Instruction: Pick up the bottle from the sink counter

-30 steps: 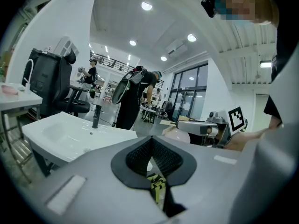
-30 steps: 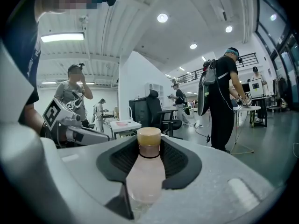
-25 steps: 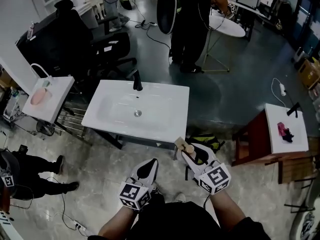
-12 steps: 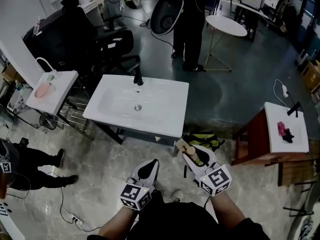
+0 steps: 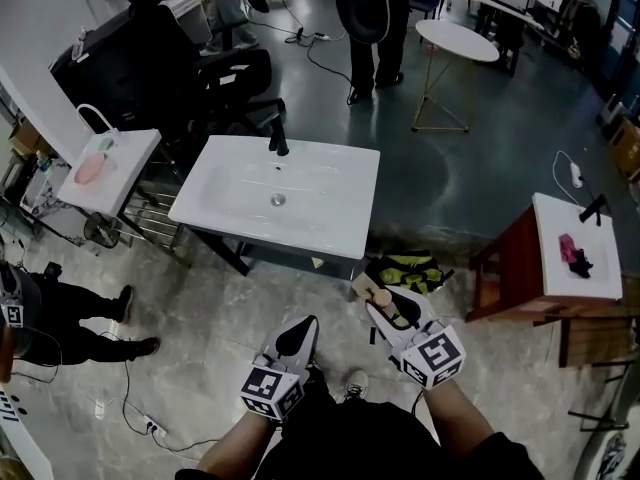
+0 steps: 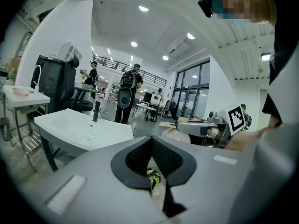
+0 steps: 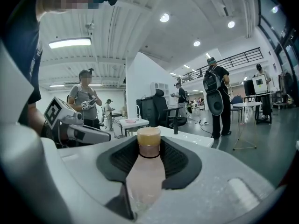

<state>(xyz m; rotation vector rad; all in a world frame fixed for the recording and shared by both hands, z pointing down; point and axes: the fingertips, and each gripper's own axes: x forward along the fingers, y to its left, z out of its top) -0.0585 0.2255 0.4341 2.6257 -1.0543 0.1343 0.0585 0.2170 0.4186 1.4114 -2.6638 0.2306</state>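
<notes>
The bottle sits pinched between the jaws of the right gripper, near the person and well apart from the sink counter farther off. The left gripper is pressed together, empty. The smooth bottle could slip out (only two pads hold it) if the pinch slackens or the gripper tilts.

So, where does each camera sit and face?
Head view: on the person's head, looking down at the sink; forearms, left gripper and right gripper show.
Left gripper view: on that gripper, along its shut jaws toward the sink.
Right gripper view: on that gripper, along jaws holding the bottle.
All show the sink.
</notes>
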